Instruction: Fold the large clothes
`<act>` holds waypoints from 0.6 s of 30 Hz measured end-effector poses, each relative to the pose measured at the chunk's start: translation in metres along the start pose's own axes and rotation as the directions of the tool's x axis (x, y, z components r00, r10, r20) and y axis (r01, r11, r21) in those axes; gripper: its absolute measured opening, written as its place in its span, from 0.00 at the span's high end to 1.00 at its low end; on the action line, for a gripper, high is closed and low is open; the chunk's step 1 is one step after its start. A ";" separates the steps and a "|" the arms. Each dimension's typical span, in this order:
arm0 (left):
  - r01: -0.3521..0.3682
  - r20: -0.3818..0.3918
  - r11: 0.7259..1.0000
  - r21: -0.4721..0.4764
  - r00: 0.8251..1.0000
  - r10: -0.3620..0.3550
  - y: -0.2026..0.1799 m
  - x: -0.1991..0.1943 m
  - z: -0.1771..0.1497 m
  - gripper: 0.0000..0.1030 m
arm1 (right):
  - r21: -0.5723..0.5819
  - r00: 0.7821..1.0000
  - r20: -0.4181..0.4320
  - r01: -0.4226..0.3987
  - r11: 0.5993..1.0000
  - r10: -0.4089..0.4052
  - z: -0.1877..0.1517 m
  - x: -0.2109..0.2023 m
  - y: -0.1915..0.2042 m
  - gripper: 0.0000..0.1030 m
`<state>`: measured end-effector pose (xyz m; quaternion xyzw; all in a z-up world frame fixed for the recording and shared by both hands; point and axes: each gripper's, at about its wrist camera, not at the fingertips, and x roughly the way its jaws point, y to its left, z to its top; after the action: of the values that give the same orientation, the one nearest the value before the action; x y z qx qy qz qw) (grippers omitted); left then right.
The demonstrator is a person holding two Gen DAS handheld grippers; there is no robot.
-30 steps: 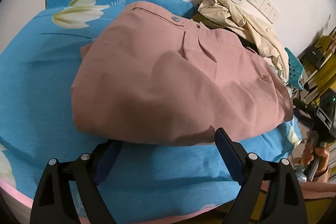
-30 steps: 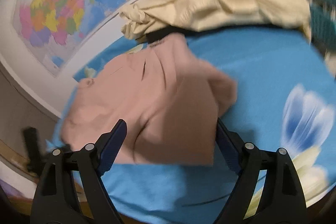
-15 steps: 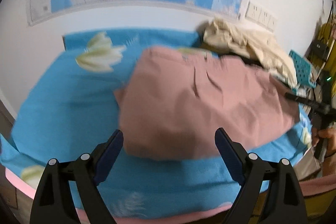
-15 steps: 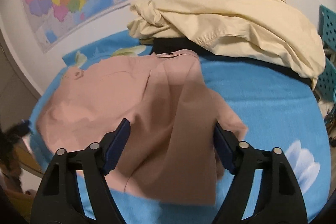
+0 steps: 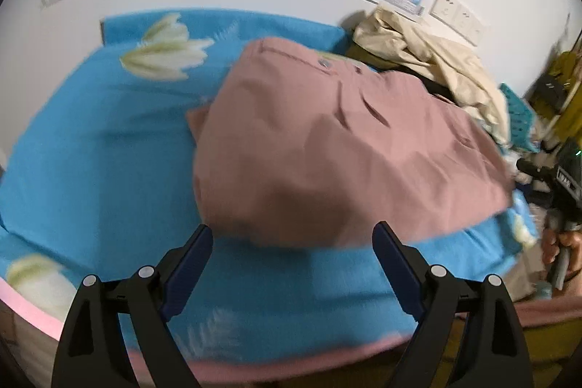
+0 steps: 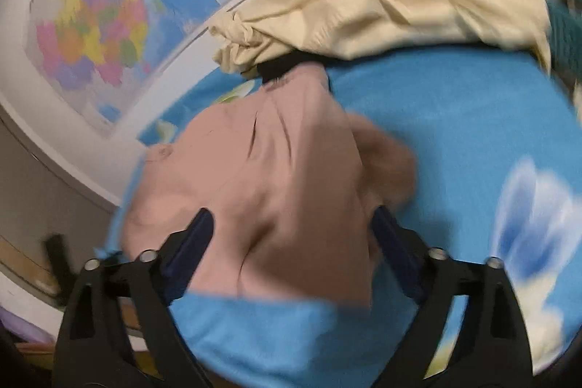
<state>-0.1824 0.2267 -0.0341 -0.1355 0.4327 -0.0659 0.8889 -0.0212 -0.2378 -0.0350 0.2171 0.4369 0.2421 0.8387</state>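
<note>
Folded dusty-pink trousers point(image 5: 338, 148) lie on a blue flowered blanket point(image 5: 94, 148), waistband with a button toward the wall. My left gripper point(image 5: 293, 242) is open and empty, just short of the trousers' near edge. In the right wrist view the same trousers point(image 6: 276, 184) fill the centre. My right gripper point(image 6: 291, 235) is open with its fingers either side of the trousers' near end, holding nothing. The right gripper also shows at the right edge of the left wrist view point(image 5: 560, 177).
A crumpled cream garment point(image 6: 382, 2) lies over something dark at the back by the wall, also in the left wrist view point(image 5: 436, 60). A teal plastic basket point(image 5: 516, 122) stands to the right. A wall map point(image 6: 94, 24) and sockets point(image 5: 458, 17) are behind.
The left gripper, pulled back half a second ago, has moved closer to the trousers again. The right gripper has swung and dropped close over the trousers' end. Both stayed open.
</note>
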 end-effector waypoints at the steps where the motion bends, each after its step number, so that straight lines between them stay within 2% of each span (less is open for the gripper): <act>1: 0.036 -0.014 0.999 -0.018 0.999 -0.037 0.003 -0.001 -0.004 0.17 | 0.033 1.000 -0.018 -0.015 0.999 0.016 -0.007 -0.003 -0.005 0.12; 5: 0.145 -0.070 0.985 -0.089 0.986 -0.151 0.008 0.013 -0.011 0.17 | 0.137 0.991 -0.088 -0.086 0.987 0.099 -0.026 0.003 -0.015 0.11; 7: 0.178 -0.092 0.975 -0.134 0.977 -0.191 0.010 0.028 -0.010 0.17 | 0.138 0.988 -0.107 -0.099 0.985 0.114 -0.028 0.013 -0.009 0.11; 10: 0.186 -0.070 0.971 -0.150 0.978 -0.198 0.005 0.037 -0.001 0.16 | 0.137 0.979 -0.133 -0.137 0.981 0.155 -0.025 0.035 0.003 0.10; 11: 0.191 -0.066 0.969 -0.156 0.977 -0.203 0.004 0.040 0.002 0.16 | 0.122 0.982 -0.125 -0.127 0.984 0.143 -0.024 0.039 0.007 0.10; 14: 0.223 -0.040 0.953 -0.203 0.971 -0.236 0.005 0.050 0.012 0.07 | 0.134 0.982 -0.114 -0.137 0.982 0.153 -0.017 0.047 0.011 0.09; 18: 0.243 -0.015 0.937 -0.251 0.967 -0.255 0.010 0.060 0.024 0.07 | 0.138 0.981 -0.104 -0.150 0.979 0.165 -0.009 0.058 0.015 0.09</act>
<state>-0.1264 0.2268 -0.0675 -0.2974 0.4379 -0.1268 0.8389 -0.0031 -0.1896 -0.0678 0.2908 0.4804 0.2912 0.7745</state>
